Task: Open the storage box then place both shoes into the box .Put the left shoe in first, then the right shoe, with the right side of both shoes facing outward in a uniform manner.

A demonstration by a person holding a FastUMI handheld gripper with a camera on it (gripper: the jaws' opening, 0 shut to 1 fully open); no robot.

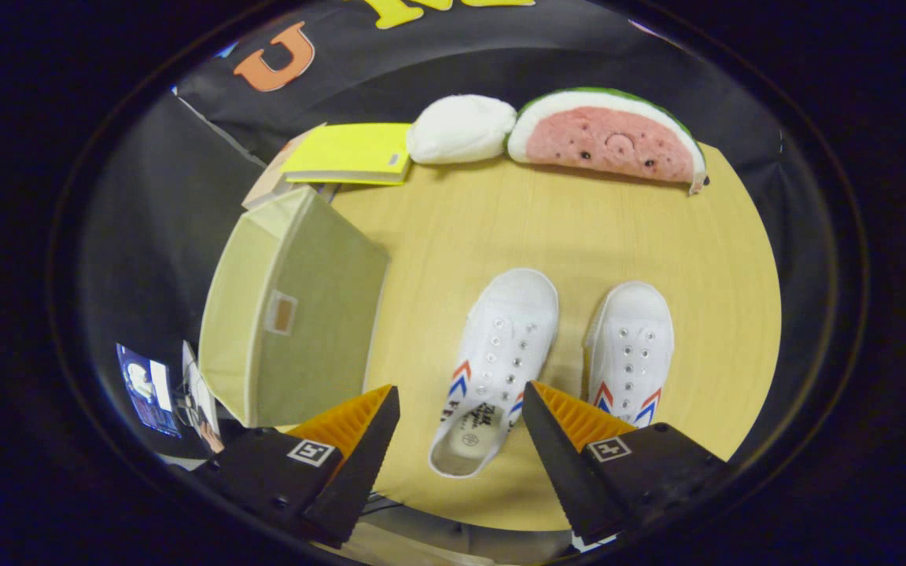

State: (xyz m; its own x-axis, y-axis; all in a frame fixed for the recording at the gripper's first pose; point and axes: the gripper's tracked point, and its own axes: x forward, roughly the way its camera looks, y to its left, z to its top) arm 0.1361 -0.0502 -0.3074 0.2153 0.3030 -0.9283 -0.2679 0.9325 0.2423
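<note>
The gripper (461, 409) is held spread wide above the near part of a round wooden table (437, 228), with nothing gripped. The heel and opening of the left shoe (496, 365), a white canvas sneaker with red and blue chevrons on its side, are seen between the two fingers, and its toe is pointed away beyond them; no finger is seen touching it. The right shoe (632, 350), of the same make, is laid just beside it, its heel hidden behind one finger, and the two are set roughly parallel and slightly apart. The storage box (292, 310), a pale green fabric box with a small label tab on its lid, is found on the other side of the left shoe, with its lid closed. At the far edge of the table a yellow book (351, 152), a white plush (461, 128) and a watermelon-slice plush (609, 141) are lined up.
</note>
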